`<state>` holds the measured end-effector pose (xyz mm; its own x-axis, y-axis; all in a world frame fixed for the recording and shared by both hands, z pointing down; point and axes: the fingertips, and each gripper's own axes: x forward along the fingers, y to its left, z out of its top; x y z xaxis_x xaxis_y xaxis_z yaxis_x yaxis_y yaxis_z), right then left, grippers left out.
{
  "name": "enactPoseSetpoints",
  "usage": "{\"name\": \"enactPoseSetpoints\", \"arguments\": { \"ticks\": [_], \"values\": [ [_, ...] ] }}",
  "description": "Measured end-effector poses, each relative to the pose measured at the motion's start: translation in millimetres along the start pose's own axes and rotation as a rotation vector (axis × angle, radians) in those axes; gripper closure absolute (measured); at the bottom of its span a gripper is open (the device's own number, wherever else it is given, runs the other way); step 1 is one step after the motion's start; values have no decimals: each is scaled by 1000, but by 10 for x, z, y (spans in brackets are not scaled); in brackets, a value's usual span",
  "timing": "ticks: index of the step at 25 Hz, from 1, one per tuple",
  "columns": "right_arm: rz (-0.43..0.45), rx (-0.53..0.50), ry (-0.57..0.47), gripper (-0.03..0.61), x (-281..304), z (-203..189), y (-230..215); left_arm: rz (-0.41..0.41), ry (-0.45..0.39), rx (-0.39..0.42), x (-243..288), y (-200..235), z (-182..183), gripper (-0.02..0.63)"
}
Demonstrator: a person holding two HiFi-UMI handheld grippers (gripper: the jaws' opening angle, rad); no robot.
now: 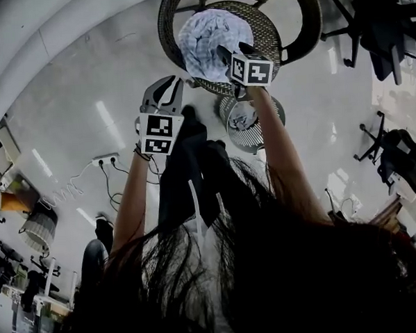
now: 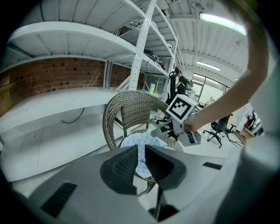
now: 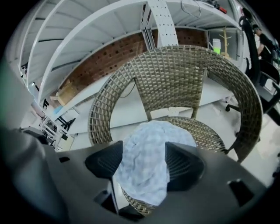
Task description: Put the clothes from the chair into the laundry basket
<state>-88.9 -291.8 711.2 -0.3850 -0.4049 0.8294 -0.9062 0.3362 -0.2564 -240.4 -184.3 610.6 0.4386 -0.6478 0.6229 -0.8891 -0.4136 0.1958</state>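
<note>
Grey jaws of the right gripper (image 3: 144,161) stand wide apart and press on nothing. They frame the pale blue checked garment (image 3: 151,135), which lies bunched on the seat of the wicker chair (image 3: 175,74), partly draped over the seat's front edge. Nothing shows contact yet.

The left gripper (image 2: 139,158) has its jaws drawn almost together, with only a slit between them and nothing in it. It hangs back from the chair, on the front side, with the right gripper between it and the seat.

The round laundry basket (image 1: 224,116) stands on the floor just in front of the chair and already holds some striped cloth (image 1: 246,120).

So the task looks partly done. The checked garment is the only clothing visible on the chair, and it is still to be gripped, lifted and dropped into the basket.
</note>
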Motion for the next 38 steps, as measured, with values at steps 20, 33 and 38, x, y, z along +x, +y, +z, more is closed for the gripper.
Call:
{"name": "enactPoseSetpoints", "arguments": {
  "ticks": [20,33,38],
  "values": [
    [-39,127,280,489,826,-852,-262,18,91,-25,-23,238,-699,552],
    [224,381,23,515,-55,-148,123,34,40,17,-171,154,-138,552],
    [279,416,-68,515,-596,154,291,28,8,32,-283,37,153,552]
  ]
}}
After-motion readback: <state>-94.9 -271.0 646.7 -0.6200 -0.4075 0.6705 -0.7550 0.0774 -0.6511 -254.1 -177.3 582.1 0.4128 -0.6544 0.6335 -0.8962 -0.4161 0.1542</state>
